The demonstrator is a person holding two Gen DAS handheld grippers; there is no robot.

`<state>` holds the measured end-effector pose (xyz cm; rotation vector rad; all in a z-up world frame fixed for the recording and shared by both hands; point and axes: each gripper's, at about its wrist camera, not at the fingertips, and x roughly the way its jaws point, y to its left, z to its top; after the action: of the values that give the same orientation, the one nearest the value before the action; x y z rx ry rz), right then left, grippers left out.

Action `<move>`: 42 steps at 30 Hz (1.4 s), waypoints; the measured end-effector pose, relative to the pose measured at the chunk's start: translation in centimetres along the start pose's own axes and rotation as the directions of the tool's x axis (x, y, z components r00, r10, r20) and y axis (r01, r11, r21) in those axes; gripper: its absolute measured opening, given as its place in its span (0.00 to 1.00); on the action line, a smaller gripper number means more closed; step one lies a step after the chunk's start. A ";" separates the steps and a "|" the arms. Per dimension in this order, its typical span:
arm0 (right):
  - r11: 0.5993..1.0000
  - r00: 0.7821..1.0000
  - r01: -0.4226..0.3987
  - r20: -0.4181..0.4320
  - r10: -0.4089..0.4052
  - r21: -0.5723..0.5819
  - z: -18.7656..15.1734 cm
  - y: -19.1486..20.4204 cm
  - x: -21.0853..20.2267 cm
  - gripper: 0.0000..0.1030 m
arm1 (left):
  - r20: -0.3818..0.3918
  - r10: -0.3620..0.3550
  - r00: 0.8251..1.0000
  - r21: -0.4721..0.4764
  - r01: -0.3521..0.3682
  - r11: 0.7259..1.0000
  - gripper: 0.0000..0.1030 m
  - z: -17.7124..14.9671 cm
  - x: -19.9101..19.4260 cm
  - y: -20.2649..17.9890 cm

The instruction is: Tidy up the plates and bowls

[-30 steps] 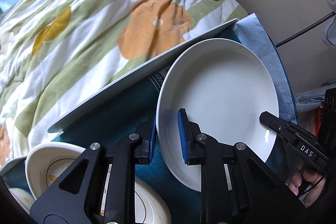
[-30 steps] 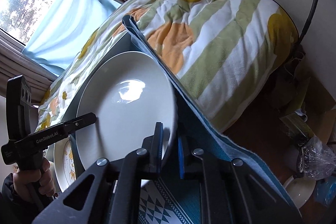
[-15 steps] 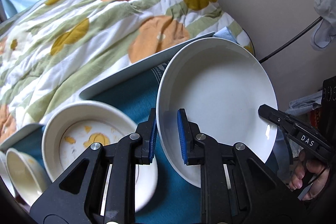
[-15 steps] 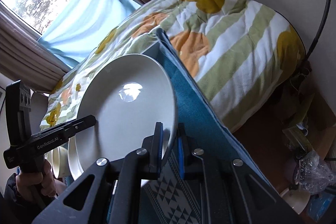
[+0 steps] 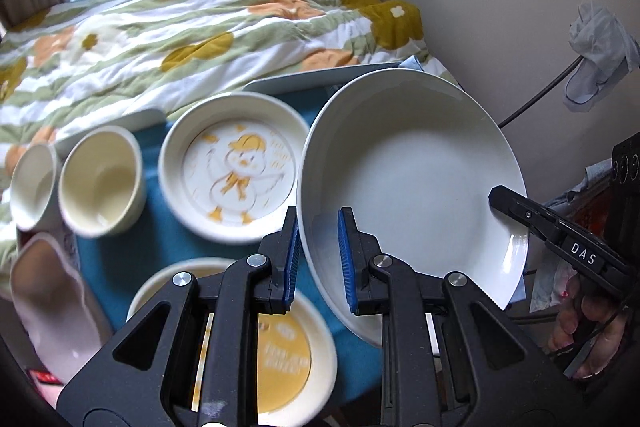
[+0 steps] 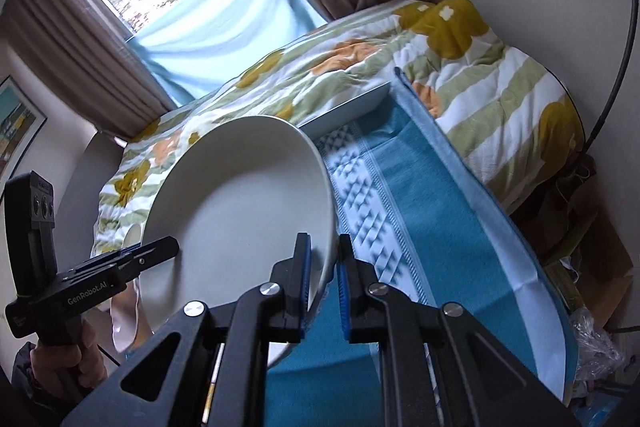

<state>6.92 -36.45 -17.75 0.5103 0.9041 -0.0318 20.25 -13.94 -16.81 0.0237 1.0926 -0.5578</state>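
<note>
A large plain white plate hangs tilted above the teal cloth, held from both sides. My left gripper is shut on its left rim, blue pads on either face. My right gripper grips the opposite rim at the right. In the right wrist view the same plate sits with its edge between the pads of my right gripper, and my left gripper bites the far rim. Below lie a duck-print plate, two cream cups, and a yellow-centred plate partly hidden under my fingers.
A pale oblong dish lies at the left edge. The teal patterned cloth covers a table beside a bed with a flowered quilt. A grey tray edge lies at the far side. A wall, a cable and clutter stand to the right.
Both grippers have carried the white plate up and across. The duck-print plate, the cups and the yellow-centred plate have come into the left wrist view beneath it.
</note>
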 end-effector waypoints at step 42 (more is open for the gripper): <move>0.959 0.957 -0.120 -0.287 0.043 -0.257 -10.5 8.5 10.1 0.11 | -0.080 0.108 0.991 -0.339 -0.129 0.932 0.17 -16.1 1.2 12.2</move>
<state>7.47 -22.52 -27.20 0.2971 1.1425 0.2447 12.59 0.65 -28.55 -0.1985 1.2266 -0.2533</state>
